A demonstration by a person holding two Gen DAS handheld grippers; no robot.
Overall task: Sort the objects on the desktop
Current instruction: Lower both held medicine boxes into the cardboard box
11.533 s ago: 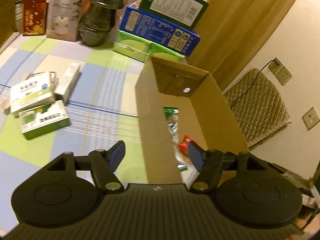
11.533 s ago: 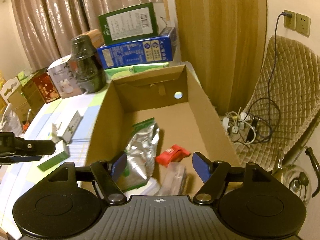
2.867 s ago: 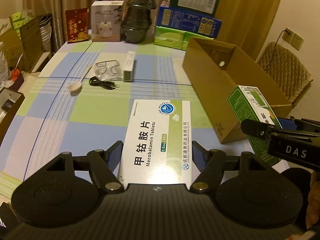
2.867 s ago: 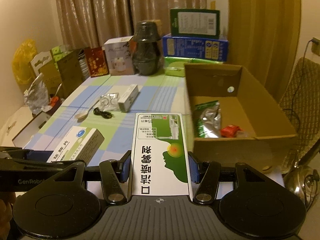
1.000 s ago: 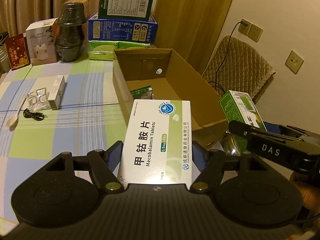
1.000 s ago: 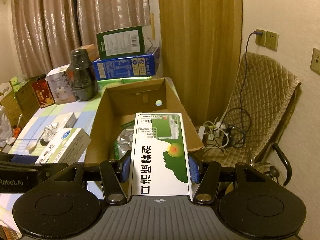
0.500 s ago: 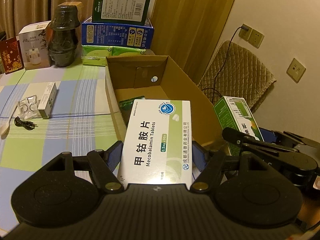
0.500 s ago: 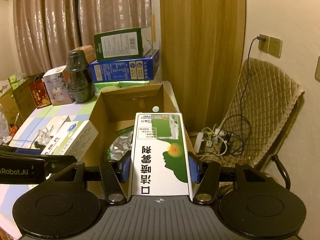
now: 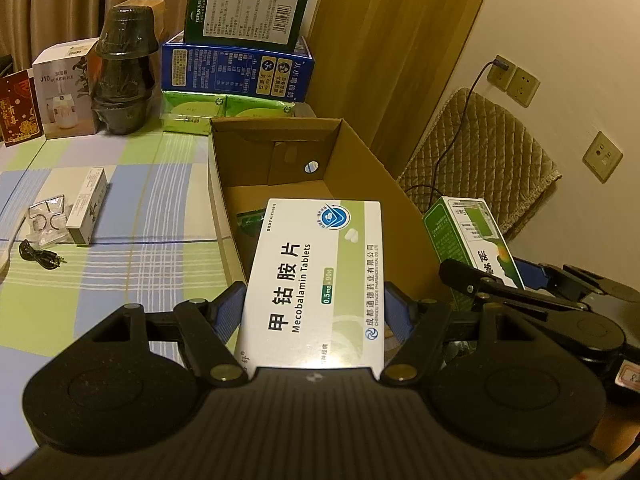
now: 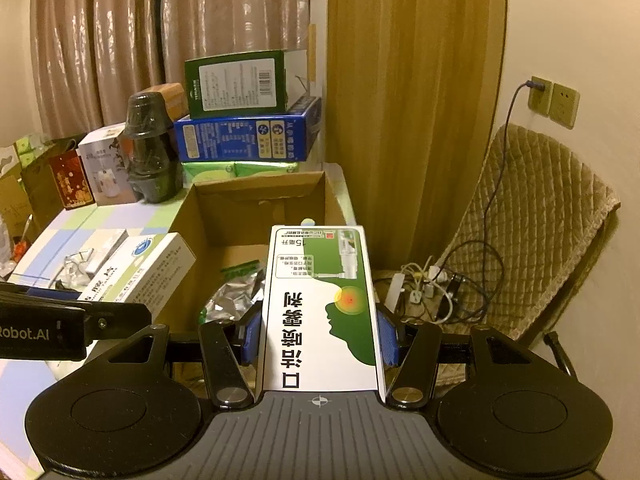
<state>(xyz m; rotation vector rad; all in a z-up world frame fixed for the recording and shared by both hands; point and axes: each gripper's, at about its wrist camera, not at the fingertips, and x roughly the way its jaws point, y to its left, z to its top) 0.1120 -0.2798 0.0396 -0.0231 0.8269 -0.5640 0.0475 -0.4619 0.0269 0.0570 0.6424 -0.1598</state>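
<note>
My left gripper (image 9: 314, 312) is shut on a white and green Mecobalamin tablet box (image 9: 316, 280), held over the near end of the open cardboard box (image 9: 360, 148). My right gripper (image 10: 320, 334) is shut on a green and white spray box (image 10: 322, 308), also above that cardboard box (image 10: 188, 208). In the left wrist view the spray box (image 9: 468, 232) and right gripper show at the right; in the right wrist view the tablet box (image 10: 140, 268) shows at the left. A silver foil pouch (image 10: 234, 296) lies inside the cardboard box.
On the checked tablecloth (image 9: 132, 208) lie a slim white box (image 9: 88, 204), a clear plastic pack (image 9: 46, 220) and a black cable (image 9: 38, 254). Stacked cartons (image 9: 240, 60) and a dark wrapped stack of pots (image 9: 124, 76) stand behind. A padded chair (image 10: 532, 232) stands at the right.
Both grippers, still holding their boxes, have moved forward and closer to the cardboard box; it looks larger and nearer in both views.
</note>
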